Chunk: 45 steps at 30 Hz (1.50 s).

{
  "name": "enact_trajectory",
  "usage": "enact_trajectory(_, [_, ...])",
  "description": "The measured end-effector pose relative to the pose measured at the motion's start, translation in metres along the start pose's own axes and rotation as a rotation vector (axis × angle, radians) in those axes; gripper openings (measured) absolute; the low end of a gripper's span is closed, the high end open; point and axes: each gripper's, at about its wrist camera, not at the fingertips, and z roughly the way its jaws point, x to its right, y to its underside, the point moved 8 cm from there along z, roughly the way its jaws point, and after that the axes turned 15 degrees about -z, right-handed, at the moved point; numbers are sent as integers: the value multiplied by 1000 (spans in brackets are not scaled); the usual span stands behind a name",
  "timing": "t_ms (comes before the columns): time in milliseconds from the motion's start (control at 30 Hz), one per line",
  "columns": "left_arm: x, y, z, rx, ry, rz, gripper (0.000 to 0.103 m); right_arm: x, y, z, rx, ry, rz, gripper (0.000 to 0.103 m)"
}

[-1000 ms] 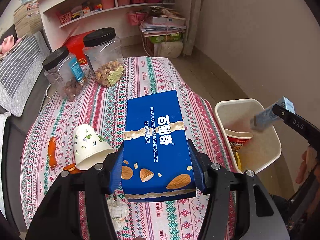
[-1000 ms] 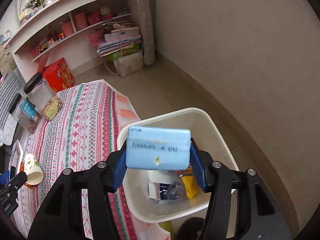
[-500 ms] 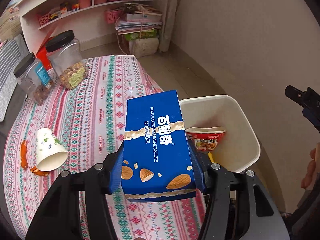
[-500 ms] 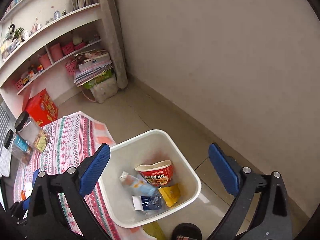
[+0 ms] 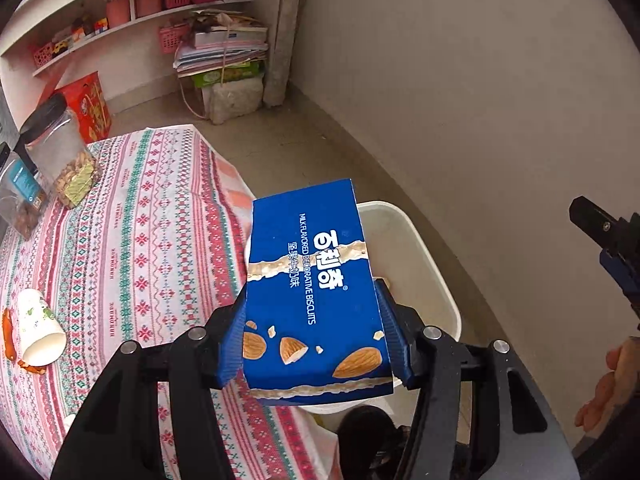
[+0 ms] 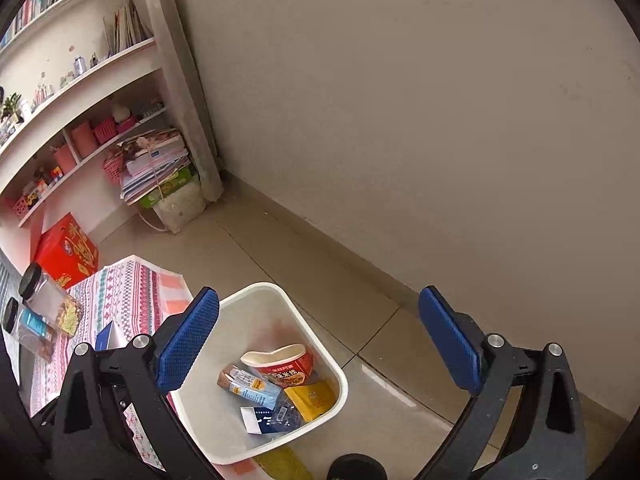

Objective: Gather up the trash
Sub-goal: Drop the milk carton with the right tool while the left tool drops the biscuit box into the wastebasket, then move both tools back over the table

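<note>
From the left wrist camera, the left gripper (image 5: 314,336) pinches a blue biscuit box (image 5: 312,292) between its blue pads, one pad on each long side; the jaws are easing apart slightly, yet the pads still press on the box. The box is held in the air partly over the near rim of the white trash bin (image 5: 424,256), which stands on the floor just beside the table's edge. On the patterned tablecloth (image 5: 140,232), well away from the bin, a paper cup (image 5: 38,332) lies on its side with orange peel scraps (image 5: 8,336) touching it, and two black-lidded jars (image 5: 60,156) stand at the far corner of the table from the bin. Beyond the bin's other side, part of the right gripper (image 5: 612,248) shows at the frame's edge, with a hand (image 5: 612,380) below it. From the right wrist camera, the right gripper (image 6: 320,352) hangs above the bin (image 6: 296,312) with its fingers spread wide and nothing between them. Inside the bin lie a red noodle cup (image 6: 284,364), a light-blue packet (image 6: 252,386), a yellow sachet (image 6: 314,396) and a dark blue-and-white wrapper (image 6: 268,420), all crowded together against the bin's near wall. A corner of the biscuit box (image 6: 105,336) peeks out just beside the bin, over the tablecloth.
</note>
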Motion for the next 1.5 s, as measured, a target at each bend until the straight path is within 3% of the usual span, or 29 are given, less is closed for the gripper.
enact_trajectory(33, [5, 0, 2, -5, 17, 2, 59, 2, 0, 0, 0, 0, 3, 96])
enact_trajectory(100, [8, 2, 6, -21, 22, 0, 71, 1, 1, 0, 1, 0, 1, 96])
enact_trajectory(267, [1, 6, -6, 5, 6, 4, 72, -10, 2, -1, 1, -6, -26, 96])
enact_trajectory(467, [-23, 1, -29, 94, -84, 24, 72, -33, 4, -3, 12, -22, -67, 96])
enact_trajectory(867, [-111, -13, -64, 215, -231, -27, 72, -124, 18, -9, 38, -74, -248, 96])
enact_trajectory(1100, [-171, -18, -73, 208, -272, -106, 72, -176, 27, -8, 36, -89, -349, 96])
enact_trajectory(1500, [-268, -10, -73, 139, -337, -287, 74, -268, 52, 1, -21, -197, -457, 96])
